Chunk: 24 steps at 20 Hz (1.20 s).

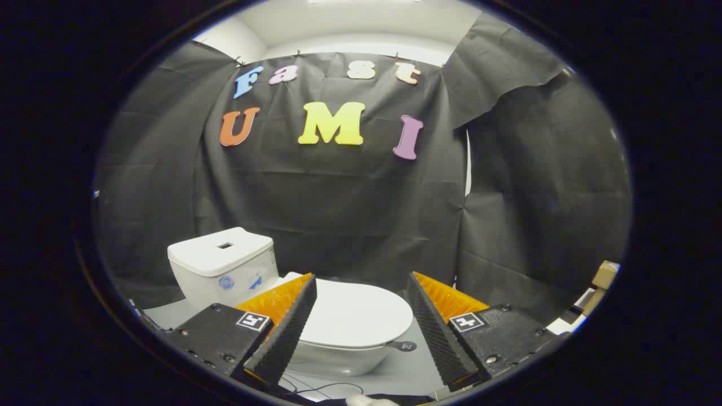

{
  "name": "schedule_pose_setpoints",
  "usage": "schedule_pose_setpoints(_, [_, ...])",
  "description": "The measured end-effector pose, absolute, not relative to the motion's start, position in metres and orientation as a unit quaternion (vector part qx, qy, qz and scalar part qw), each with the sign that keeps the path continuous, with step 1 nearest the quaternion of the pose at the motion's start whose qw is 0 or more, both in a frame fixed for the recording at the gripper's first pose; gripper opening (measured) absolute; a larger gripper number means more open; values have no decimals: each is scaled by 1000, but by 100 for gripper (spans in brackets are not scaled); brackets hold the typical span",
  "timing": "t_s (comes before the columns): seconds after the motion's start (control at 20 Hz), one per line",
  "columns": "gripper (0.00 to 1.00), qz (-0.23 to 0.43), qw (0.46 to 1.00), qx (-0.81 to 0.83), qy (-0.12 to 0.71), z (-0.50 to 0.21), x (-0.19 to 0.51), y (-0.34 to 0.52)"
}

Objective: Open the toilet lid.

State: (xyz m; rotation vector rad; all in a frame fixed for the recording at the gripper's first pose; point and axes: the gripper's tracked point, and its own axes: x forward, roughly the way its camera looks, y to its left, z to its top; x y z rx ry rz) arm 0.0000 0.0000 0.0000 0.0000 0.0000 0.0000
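Note:
A white toilet stands on the grey floor ahead of me, its lid lying flat and closed over the bowl. The white tank rises behind the lid, toward the left finger. My gripper is open, its two black ribbed fingers with orange backs spread wide. The left finger overlaps the lid's near-left part in the view; the right finger sits off the lid's right rim. Nothing is held between them, and the lid shows through the gap.
A small dark tab sticks out at the lid's right rim. Thin black cables lie on the grey floor in front of the bowl. Black cloth walls close in behind and on both sides. A cardboard piece shows past the right finger.

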Motion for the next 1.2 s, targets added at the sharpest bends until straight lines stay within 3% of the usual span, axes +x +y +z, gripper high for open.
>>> schedule_pose_setpoints(1.2, [100,10,1000,11,-3,9,28,4])
